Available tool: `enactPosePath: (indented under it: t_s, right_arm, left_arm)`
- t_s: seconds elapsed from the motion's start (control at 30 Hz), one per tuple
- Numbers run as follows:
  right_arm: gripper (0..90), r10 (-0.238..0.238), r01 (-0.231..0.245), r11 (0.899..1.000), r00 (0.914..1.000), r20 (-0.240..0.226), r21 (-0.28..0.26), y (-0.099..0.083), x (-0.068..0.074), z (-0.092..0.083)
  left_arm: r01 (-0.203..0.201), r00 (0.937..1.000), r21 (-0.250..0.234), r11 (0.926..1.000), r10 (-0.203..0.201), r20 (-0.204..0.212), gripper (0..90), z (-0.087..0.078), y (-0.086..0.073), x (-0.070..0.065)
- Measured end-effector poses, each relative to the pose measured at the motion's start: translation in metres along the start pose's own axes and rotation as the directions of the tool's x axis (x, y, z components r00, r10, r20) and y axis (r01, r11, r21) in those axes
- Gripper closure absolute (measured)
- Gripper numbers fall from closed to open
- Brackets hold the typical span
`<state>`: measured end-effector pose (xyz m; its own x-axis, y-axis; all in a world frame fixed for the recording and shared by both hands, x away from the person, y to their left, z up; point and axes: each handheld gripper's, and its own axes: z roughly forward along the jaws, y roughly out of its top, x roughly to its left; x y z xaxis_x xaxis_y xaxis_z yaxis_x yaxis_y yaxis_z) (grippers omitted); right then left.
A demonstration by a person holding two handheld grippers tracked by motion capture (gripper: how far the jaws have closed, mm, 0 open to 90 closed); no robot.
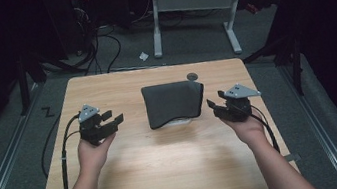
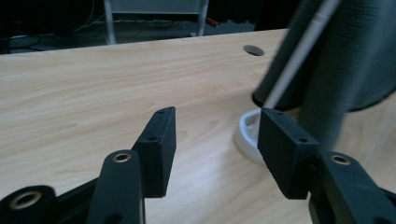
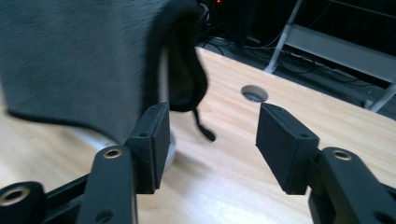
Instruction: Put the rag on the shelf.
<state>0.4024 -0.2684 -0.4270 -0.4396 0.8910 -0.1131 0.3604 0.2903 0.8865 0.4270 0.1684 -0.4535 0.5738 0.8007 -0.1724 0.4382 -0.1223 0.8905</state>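
from above, a dark cloth [image 1: 174, 102] drapes a white stand [image 1: 180, 121] mid-table [image 1: 168, 175], between both grippers. left gripper [image 2: 215, 140]: jaws wide apart, empty, stand base just ahead. right gripper [image 3: 210, 140]: spread, empty, beside hanging cloth, table hole [image 3: 254, 93] beyond.

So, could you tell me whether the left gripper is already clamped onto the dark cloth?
No, the left gripper has its jaws apart over bare wood, with the dark cloth hanging off to one side, untouched.

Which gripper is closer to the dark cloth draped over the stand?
Right. The right gripper sits just off the dark cloth's right edge; the left gripper is farther, across bare table on its left.
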Motion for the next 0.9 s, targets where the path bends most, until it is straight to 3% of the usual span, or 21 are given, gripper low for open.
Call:
enactPosePath:
  t_s: [0.07,0.3,0.53,0.63,0.73,0.77,0.83,0.9]
  right_arm:
    - [43.6,0.002,-0.002,1.0,1.0,-0.008,-0.03,-0.004,0.007,-0.008]
    - [41.2,-0.032,0.031,0.999,0.9994,-0.017,-0.041,-0.019,0.029,-0.026]
    - [40.0,-0.047,0.048,0.999,0.9979,-0.045,0.017,-0.048,0.057,-0.028]
    - [39.6,-0.03,0.034,0.998,0.9972,-0.069,0.054,-0.067,0.069,-0.024]
    - [40.0,-0.023,0.029,0.996,0.9975,-0.067,0.082,-0.089,0.08,-0.021]
    - [40.0,-0.029,0.036,0.994,0.9971,-0.071,0.099,-0.096,0.084,-0.02]
    - [39.9,-0.074,0.087,0.985,0.9933,-0.089,0.148,-0.104,0.091,-0.017]
    - [39.8,-0.087,0.101,0.983,0.9916,-0.096,0.153,-0.105,0.093,-0.016]
  left_arm:
    - [-0.012,0.9999,0.0,0.9999,0.012,0.01,47.0,-0.006,-0.006,-0.007]
    - [-0.01,0.999,0.018,0.9998,0.009,0.043,46.2,-0.017,-0.031,-0.023]
    - [-0.02,0.9962,0.102,0.9945,0.011,0.086,44.6,-0.018,-0.07,-0.046]
    - [-0.05,0.9931,0.177,0.983,0.03,0.114,42.8,-0.014,-0.093,-0.06]
    - [-0.139,0.9872,0.249,0.9583,0.115,0.111,42.4,-0.012,-0.108,-0.077]
    - [-0.148,0.9856,0.256,0.9551,0.122,0.117,42.4,-0.012,-0.11,-0.083]
    - [-0.157,0.9821,0.246,0.9565,0.125,0.141,41.9,-0.013,-0.109,-0.088]
    - [-0.144,0.9833,0.234,0.9615,0.112,0.143,42.0,-0.013,-0.106,-0.087]
